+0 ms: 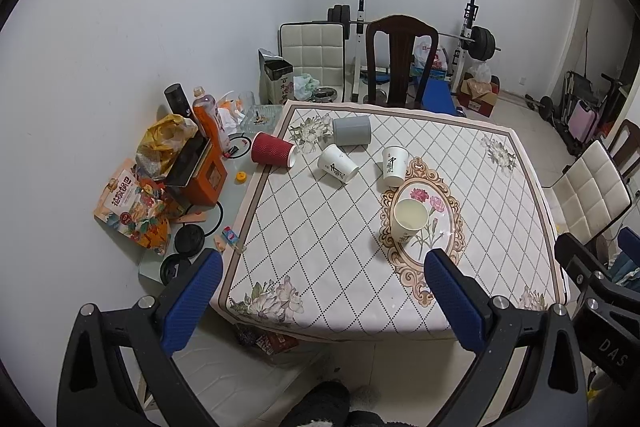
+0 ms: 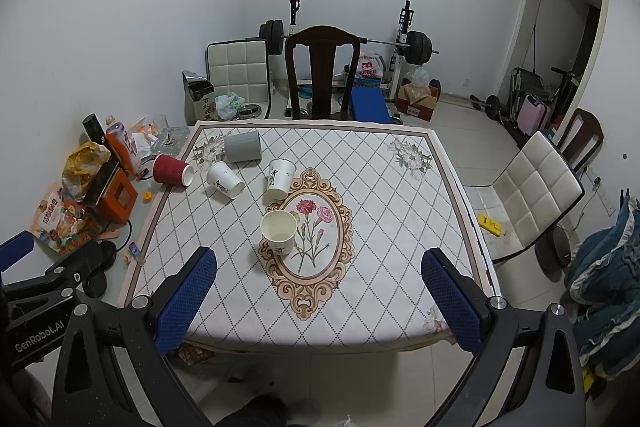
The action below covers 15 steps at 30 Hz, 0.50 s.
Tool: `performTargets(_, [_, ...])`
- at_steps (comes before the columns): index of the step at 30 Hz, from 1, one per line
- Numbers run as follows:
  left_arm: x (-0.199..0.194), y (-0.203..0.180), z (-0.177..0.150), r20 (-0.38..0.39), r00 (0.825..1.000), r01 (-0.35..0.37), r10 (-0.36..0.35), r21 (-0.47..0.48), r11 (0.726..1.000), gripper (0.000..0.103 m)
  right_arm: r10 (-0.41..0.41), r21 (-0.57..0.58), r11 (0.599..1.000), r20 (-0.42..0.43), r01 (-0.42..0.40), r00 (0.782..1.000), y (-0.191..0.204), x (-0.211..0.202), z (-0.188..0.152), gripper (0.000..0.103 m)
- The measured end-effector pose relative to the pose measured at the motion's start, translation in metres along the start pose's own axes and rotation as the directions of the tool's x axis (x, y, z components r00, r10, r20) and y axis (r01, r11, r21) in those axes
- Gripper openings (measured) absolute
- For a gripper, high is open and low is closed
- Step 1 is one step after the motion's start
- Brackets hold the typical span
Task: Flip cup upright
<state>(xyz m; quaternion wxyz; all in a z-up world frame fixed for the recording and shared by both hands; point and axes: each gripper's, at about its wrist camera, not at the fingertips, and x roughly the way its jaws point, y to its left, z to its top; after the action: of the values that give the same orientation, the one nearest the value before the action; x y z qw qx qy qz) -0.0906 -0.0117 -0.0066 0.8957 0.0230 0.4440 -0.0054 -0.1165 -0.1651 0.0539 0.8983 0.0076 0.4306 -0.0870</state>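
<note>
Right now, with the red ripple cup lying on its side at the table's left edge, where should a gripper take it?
Grip the red ripple cup across its ribbed wall at mid-length, coming down from above. Its mouth points right, base left, so both flanks are free. The left gripper is probably handier, being on that side.

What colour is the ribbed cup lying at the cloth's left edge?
Dark red ribbed cup, white inside; clearest in the left wrist view.

One white paper cup [image 2: 279, 231] stands upright, mouth up, on the table's floral medallion.
</note>
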Motion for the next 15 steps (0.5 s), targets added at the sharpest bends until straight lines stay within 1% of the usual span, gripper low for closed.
performTargets(15, [-0.0024,0.0018,0.0028,0.005,1.000,-0.004,0.004,-0.006,1.000,0.103,-0.002,0.000,1.000,0.002,0.002,1.000,-0.0005,-0.0006,0.0003,0.103])
